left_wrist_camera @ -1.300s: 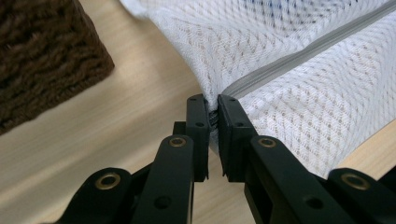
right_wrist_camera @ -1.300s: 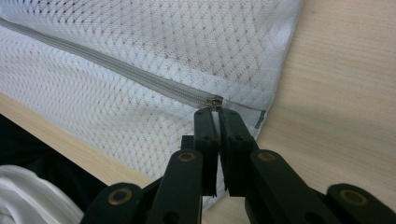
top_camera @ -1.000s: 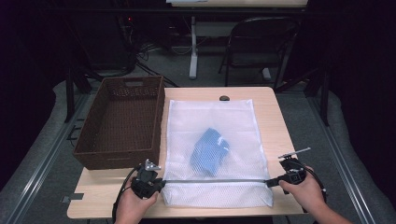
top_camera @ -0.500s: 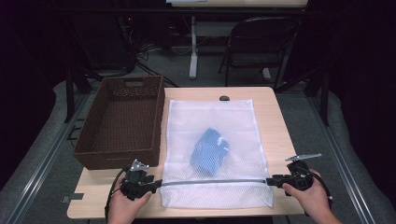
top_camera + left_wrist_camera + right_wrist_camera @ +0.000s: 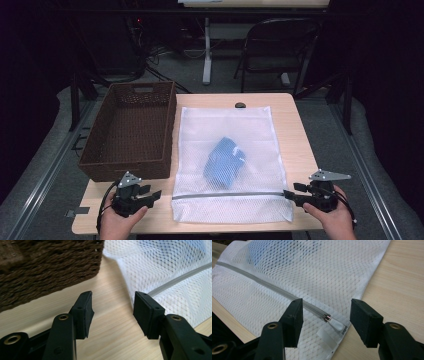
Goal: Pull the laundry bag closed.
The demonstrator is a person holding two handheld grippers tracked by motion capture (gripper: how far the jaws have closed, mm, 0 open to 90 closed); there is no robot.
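A white mesh laundry bag lies flat on the wooden table with a blue cloth inside. Its grey zipper runs across near the front edge. My left gripper sits just left of the bag's corner. Its jaws have just been opening and stand open over bare wood, with the bag's edge beside the right jaw. My right gripper is at the zipper's right end. Its jaws have also just been opening and stand open, with the zipper pull lying untouched below and between them.
A brown wicker basket stands left of the bag, its near wall close ahead of my left gripper. A small dark object rests at the table's far edge. A folding chair stands beyond the table.
Both grippers have let go of the zipper ends and opened. The left one drew back to the left, off the bag. The zipper line has settled flat on the table.
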